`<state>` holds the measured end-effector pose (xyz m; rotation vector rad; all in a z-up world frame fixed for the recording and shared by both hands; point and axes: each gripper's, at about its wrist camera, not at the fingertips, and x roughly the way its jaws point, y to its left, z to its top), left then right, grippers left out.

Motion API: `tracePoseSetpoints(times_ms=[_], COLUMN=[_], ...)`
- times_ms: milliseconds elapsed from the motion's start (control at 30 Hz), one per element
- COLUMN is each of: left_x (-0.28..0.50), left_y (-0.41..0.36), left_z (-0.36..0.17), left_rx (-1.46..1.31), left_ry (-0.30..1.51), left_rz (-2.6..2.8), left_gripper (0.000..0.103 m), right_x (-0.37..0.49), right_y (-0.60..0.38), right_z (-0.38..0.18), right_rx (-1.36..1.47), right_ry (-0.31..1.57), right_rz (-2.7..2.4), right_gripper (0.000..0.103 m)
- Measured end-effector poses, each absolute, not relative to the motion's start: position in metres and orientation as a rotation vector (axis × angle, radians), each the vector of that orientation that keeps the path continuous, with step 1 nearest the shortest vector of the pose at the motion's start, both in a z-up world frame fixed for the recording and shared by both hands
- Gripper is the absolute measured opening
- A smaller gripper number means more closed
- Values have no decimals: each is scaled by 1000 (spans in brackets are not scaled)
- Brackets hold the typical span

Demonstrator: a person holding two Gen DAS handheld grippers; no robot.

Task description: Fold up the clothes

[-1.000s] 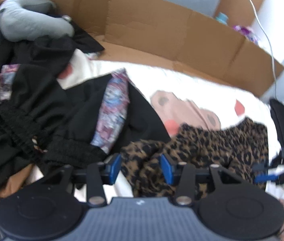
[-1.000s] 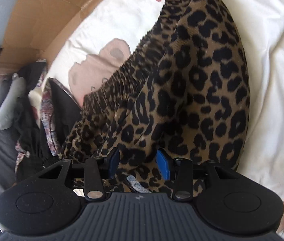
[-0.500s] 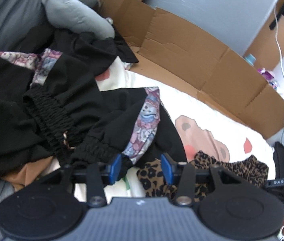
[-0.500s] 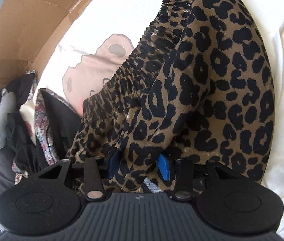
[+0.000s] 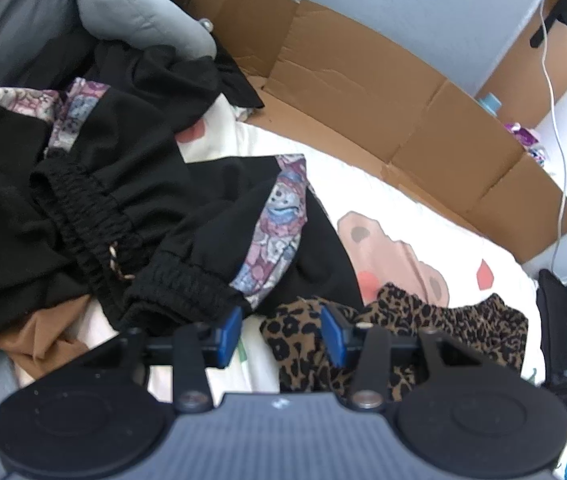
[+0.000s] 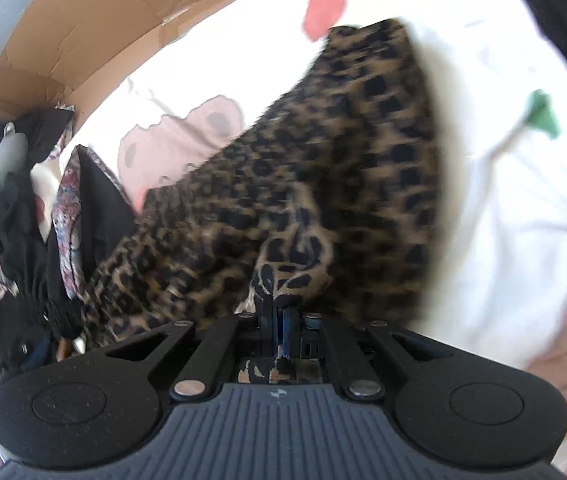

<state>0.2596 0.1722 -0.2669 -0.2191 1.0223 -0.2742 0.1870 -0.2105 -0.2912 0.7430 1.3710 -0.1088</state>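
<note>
White printed bedsheet (image 5: pixel 399 200) spread beneath both jaws. Heap of black clothes (image 5: pixel 95 200) ahead-left of the left gripper (image 5: pixel 281 330), jaws spread, nothing gripped. Leopard-print garment (image 6: pixel 323 184) lying ahead of the right gripper (image 6: pixel 279 320), jaws pressed together, pinching a fold of it; its other end just right of the left jaws.

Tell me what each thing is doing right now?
Right gripper: shut, pinching the leopard cloth.
Left gripper: open, holding nothing.
Leopard cloth: bunched, one part pinched.
Black clothes: crumpled in a pile.
Cardboard: flattened, along the wall.
Sheet: spread, wrinkled.
</note>
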Motion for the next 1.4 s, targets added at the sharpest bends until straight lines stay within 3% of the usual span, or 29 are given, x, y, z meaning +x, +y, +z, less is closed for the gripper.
tracePoseSetpoints(times_ms=[400, 800, 1233, 1267, 1400], left_x=[252, 245, 277, 279, 287], left_y=[136, 86, 45, 42, 33], left_z=[-273, -285, -299, -302, -310], left_rx=[-116, 35, 133, 137, 155], left_ry=[1039, 1038, 1004, 1008, 1020], left_rz=[-300, -343, -393, -398, -426], left_gripper=[47, 47, 46, 46, 46], right_x=[113, 40, 43, 47, 63], right_y=[-295, -366, -391, -391, -385], right_z=[-284, -325, -314, -311, -302], right_rx=[651, 595, 456, 456, 434], right_ry=[1328, 1279, 1196, 1182, 1134], right_rz=[-158, -253, -259, -249, -204], right_gripper=[0, 0, 5, 6, 34])
